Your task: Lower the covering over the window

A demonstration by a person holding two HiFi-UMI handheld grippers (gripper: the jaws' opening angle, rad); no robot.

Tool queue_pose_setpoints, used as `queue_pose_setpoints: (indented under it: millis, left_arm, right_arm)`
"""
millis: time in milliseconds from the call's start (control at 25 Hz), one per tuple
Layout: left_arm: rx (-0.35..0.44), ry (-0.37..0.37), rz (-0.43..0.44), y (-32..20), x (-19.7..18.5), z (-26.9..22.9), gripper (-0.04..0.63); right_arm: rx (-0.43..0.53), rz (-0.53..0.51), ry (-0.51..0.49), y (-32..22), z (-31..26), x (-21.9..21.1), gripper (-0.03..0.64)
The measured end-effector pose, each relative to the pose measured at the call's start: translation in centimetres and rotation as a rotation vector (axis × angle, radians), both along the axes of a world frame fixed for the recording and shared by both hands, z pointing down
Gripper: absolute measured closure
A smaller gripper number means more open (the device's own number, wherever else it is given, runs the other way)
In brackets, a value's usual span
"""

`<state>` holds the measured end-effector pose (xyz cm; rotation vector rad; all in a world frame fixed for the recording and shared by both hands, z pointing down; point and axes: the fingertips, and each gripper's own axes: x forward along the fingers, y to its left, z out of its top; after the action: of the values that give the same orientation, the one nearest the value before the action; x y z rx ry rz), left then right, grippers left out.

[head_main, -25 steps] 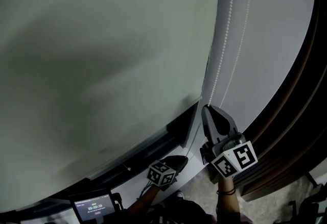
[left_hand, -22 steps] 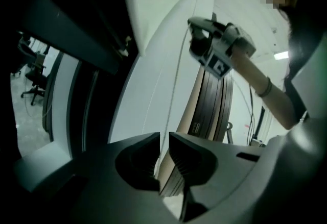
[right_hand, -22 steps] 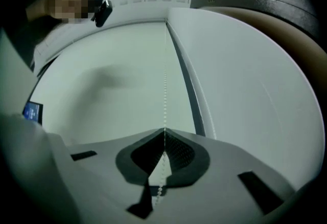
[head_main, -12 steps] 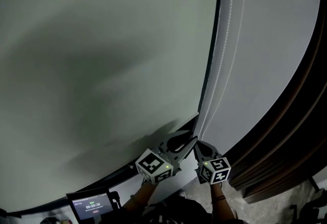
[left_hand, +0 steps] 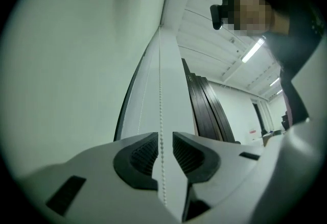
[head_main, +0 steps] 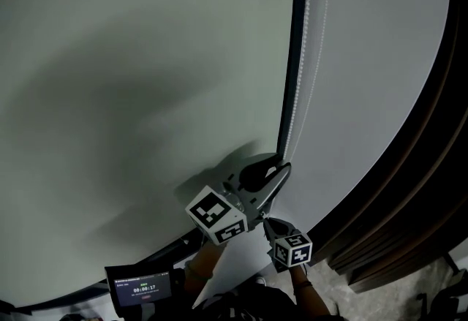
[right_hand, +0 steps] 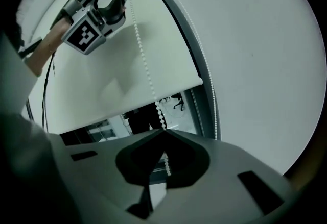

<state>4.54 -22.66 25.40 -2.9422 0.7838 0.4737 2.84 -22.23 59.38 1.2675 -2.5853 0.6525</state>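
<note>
Narrow strip beside the blind, open wall to the right

The bead chain (head_main: 301, 71) hangs in a slim gap between the blind (head_main: 146, 93), with its dark frame edge (head_main: 292, 56), and the pale wall (head_main: 380, 56). Both tools crowd that strip. The left hand-held gripper (head_main: 281, 166), jaws opening with the chain loose between them, sits just above the right hand-held gripper (head_main: 269, 223), which is clamped on the chain. The wall to the right gives free passage as far as the dark wood trim (head_main: 431, 151).
</note>
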Motion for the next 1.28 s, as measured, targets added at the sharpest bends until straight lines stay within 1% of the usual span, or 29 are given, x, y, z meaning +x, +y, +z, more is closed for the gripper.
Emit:
queue_pose_setpoints:
  millis: [40, 160, 280, 360, 440, 520, 600, 640, 680, 720, 760, 800, 840, 960, 1040, 1080, 1160, 1280]
  left_arm:
    - [0.007, 0.004, -0.002, 0.0, -0.1, -0.2, 0.506]
    - [0.022, -0.021, -0.014, -0.3, 0.0, -0.2, 0.559]
    - [0.012, -0.027, -0.013, -0.5, 0.2, 0.4, 0.577]
    - [-0.002, -0.008, 0.004, -0.6, 0.1, 0.9, 0.586]
    - [-0.034, 0.003, 0.007, -0.8, -0.2, 0.9, 0.589]
    - [-0.044, 0.025, -0.016, -1.1, -0.7, 0.8, 0.591]
    - [-0.042, 0.072, -0.037, -1.5, -1.5, 0.8, 0.591]
    - [-0.044, 0.084, -0.043, -1.8, -1.7, 0.9, 0.591]
    - [-0.049, 0.071, -0.050, -2.1, -1.7, 1.3, 0.591]
    - [-0.057, 0.028, -0.062, -2.6, -1.5, 2.4, 0.592]
    - [-0.078, -0.032, -0.076, -3.1, -1.2, 4.2, 0.592]
    - [-0.116, -0.085, -0.087, -3.6, -0.9, 6.5, 0.592]
    - [-0.174, -0.117, -0.090, -4.0, -0.9, 9.2, 0.592]
    - [-0.386, -0.164, -0.084, -4.0, -1.5, 18.5, 0.592]
    - [-0.484, -0.233, -0.088, -3.2, -1.8, 24.0, 0.592]
    - [-0.525, -0.265, -0.086, -2.7, -1.8, 26.3, 0.592]
    - [-0.589, -0.305, -0.078, -1.8, -1.6, 29.4, 0.592]
    - [-0.647, -0.365, -0.072, -0.9, -1.1, 31.6, 0.592]
  right_arm:
    - [0.001, -0.001, -0.001, 0.0, 0.0, -0.2, 0.604]
    - [0.002, -0.001, -0.009, 0.0, -0.1, -0.4, 0.604]
    - [0.001, -0.006, -0.013, 0.4, -0.1, -0.6, 0.604]
    - [0.002, -0.014, -0.016, 0.6, 0.0, -0.9, 0.604]
    - [0.000, -0.011, -0.024, 0.6, 0.1, -0.9, 0.604]
    - [-0.007, -0.004, -0.022, 0.6, 0.2, -0.7, 0.604]
    - [-0.024, -0.013, -0.009, 0.9, 0.2, -0.4, 0.604]
    - [-0.033, -0.021, -0.006, 1.0, 0.0, -0.3, 0.604]
    - [-0.035, -0.025, -0.009, 1.0, -0.4, -0.1, 0.603]
    - [-0.025, -0.021, -0.017, 1.0, -1.2, 0.2, 0.603]
    - [-0.004, -0.012, -0.027, 0.8, -2.2, 0.5, 0.603]
    - [0.024, 0.000, -0.039, 0.5, -3.5, 1.0, 0.601]
    - [0.057, 0.013, -0.051, 0.2, -4.8, 1.4, 0.601]
    - [0.160, 0.045, -0.105, -0.5, -9.3, 2.5, 0.581]
    - [0.236, 0.046, -0.157, -0.8, -12.9, 3.2, 0.558]
    - [0.278, 0.041, -0.178, -1.0, -15.0, 3.4, 0.546]
    - [0.369, 0.022, -0.193, -1.3, -19.5, 3.6, 0.531]
    - [0.509, -0.027, -0.165, -1.4, -26.5, 3.2, 0.520]
